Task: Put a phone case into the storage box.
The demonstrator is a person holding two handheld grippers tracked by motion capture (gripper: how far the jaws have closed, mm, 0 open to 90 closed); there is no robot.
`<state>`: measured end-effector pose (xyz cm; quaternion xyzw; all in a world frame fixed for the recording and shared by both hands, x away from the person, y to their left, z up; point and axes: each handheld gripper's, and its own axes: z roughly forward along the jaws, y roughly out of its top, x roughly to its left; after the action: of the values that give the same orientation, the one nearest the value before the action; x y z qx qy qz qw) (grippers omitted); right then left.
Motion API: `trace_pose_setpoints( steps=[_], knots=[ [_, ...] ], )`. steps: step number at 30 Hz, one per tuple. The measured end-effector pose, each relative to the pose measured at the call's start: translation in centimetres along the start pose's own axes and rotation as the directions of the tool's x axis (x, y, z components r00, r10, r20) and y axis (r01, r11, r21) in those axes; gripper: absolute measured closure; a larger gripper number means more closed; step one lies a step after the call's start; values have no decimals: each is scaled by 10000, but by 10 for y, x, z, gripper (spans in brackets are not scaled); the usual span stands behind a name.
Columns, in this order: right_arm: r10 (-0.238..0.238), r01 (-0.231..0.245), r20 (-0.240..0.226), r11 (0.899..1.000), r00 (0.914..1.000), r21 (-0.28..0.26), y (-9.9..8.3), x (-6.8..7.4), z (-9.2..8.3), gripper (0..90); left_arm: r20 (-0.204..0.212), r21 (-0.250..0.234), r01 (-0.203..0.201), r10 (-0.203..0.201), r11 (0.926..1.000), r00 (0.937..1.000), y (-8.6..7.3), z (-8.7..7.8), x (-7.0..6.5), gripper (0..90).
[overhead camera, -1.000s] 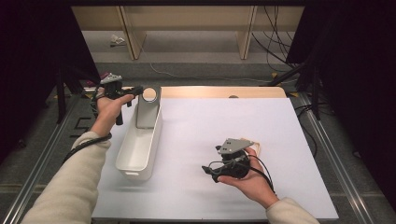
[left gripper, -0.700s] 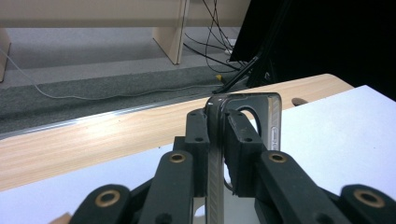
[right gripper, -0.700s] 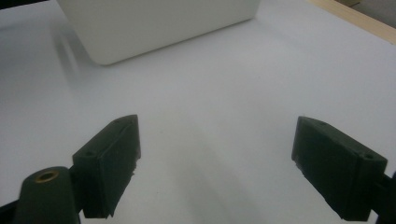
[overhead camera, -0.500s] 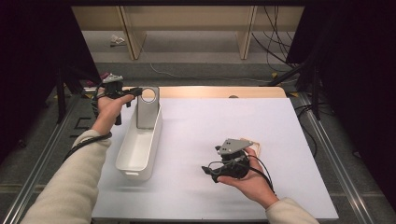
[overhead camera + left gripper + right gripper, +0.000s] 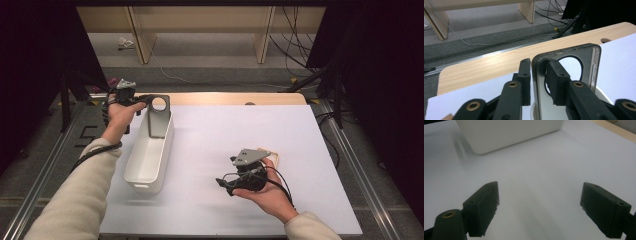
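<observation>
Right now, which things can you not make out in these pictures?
Phone case, lower part: left gripper view, hidden by the left gripper jaws, which have just been opening around it; whether the pads press it is unclear.
White bin: right gripper view, cut off by the top edge.
Litter on the floor: high view, too small.

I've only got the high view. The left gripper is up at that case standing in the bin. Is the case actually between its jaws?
Observer: Yes. In the left gripper view the case stands between the jaws of the left gripper. They have just been opening, and a gap shows at one pad.
Operator: And the right gripper, open or shut?
Observer: Open. The right gripper has its jaws wide apart with nothing between them.
Operator: What is it facing?
Observer: The bin, across the bare white table.
</observation>
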<state>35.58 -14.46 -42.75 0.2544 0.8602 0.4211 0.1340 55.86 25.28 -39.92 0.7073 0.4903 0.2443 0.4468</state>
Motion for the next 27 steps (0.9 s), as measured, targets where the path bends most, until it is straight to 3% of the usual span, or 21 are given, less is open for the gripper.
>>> trace_pose_setpoints(
  steps=[4,11,15,18,27],
  knots=[
    [20,-20,9,10000,10000,12,0,0,0,163,-159,63,66,-65,10000,9999,2,-3,0,618],
    [8,-8,82,10000,10000,-34,0,-2,-1,163,-63,-1,123,-123,9999,9999,4,-15,-4,352],
    [67,-66,182,10000,9998,-37,0,-5,-3,164,-88,0,518,-518,9987,9986,5,-29,-6,195],
    [150,-146,301,9998,9994,-107,-1,-8,-6,163,180,-36,311,-311,9995,9994,5,-43,-8,196],
    [482,-479,752,9988,9960,-52,-2,-21,-13,163,427,-406,69,-51,9992,9991,-11,-77,-29,22]
  ],
)
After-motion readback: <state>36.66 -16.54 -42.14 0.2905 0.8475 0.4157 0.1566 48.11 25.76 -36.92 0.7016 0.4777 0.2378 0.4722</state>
